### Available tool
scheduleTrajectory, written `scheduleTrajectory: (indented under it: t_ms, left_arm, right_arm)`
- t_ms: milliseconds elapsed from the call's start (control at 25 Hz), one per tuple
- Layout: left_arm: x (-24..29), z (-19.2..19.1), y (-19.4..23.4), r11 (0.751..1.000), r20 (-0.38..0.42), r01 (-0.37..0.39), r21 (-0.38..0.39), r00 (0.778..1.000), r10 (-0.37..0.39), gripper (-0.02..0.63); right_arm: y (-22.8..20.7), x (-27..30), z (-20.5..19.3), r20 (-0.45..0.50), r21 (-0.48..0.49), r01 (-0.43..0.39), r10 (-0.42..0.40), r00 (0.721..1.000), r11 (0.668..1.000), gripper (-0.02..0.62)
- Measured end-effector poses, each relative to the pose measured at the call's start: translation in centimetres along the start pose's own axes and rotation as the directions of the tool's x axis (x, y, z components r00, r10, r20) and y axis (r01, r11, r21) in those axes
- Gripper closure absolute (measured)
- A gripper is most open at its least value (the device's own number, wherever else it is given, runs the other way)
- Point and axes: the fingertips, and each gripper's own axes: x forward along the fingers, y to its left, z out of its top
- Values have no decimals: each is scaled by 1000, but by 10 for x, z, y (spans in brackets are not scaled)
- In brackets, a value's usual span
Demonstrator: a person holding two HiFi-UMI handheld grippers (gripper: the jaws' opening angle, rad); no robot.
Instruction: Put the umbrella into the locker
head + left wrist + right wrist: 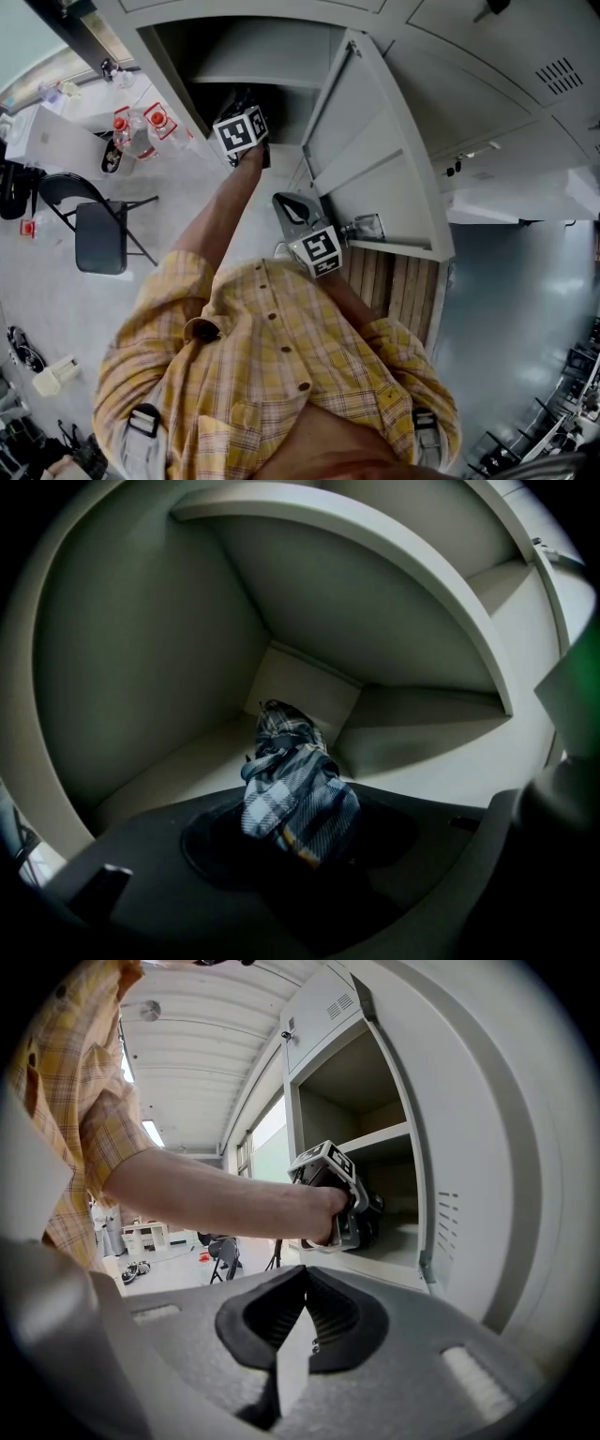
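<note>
L claw (pixel 246 111) is inside locker (pixel 272 52), jaws wide apart w/ umbrella (pixel 298 799) between them, resting on shelf (pixel 422 771), tip ahead; pads look clear of it. R claw (pixel 305 1274) pinched together, empty, beside door (pixel 375 150). Risk: backing L claw out could snag fabric & drag umbrella off the shelf edge.

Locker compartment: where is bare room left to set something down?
Bare grey metal locker floor lies left of the folded plaid fabric umbrella up to the side wall, and right of it. The middle is crowded.
</note>
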Motion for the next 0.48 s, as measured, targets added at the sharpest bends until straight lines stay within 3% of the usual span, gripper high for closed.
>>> scheduleTrajectory:
  t_ms: [240,480]
  left_arm:
    - [0,1,-1,999,16,-24,44,1000,23,342]
    - [-6,1,1,997,30,-33,64,999,31,337]
  right_arm:
    - [1,-1,1,-2,7,-11,11,1000,1000,598]
    - [-1,-4,-1,-3,9,0,0,1000,1000,598]
